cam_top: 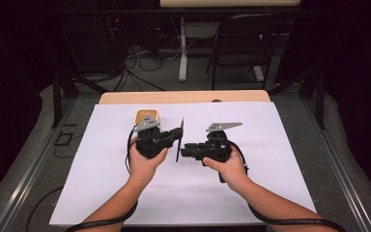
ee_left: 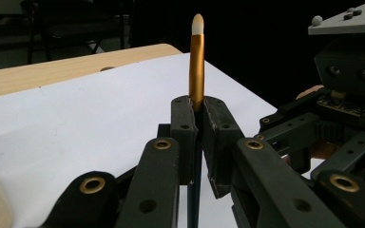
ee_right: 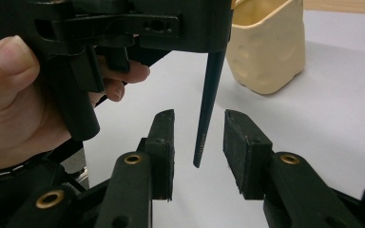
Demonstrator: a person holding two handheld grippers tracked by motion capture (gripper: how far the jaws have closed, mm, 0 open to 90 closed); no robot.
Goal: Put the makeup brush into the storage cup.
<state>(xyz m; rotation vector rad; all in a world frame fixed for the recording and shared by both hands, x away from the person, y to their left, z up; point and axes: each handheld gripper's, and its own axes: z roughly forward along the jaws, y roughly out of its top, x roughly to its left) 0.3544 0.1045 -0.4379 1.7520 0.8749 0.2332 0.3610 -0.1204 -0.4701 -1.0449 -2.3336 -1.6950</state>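
A thin brush (ee_left: pixel 196 61) with a gold ferrule, a white tip and a dark handle stands upright above the white sheet (cam_top: pixel 101 159). My left gripper (ee_left: pixel 197 128) is shut on its middle; in the high view the left gripper (cam_top: pixel 178 133) points right. From the right, my right gripper (cam_top: pixel 183 151) faces it. In the right gripper view the handle's pointed lower end (ee_right: pixel 208 104) hangs between the right gripper's (ee_right: pixel 198 152) open pads, touching neither.
A cream cup (cam_top: pixel 147 116) stands on the sheet just behind the left gripper, and the cup (ee_right: pixel 266 47) sits beyond the handle in the right gripper view. The wooden table edge (cam_top: pixel 183 96) lies at the back, with a chair (cam_top: pixel 241 43) beyond.
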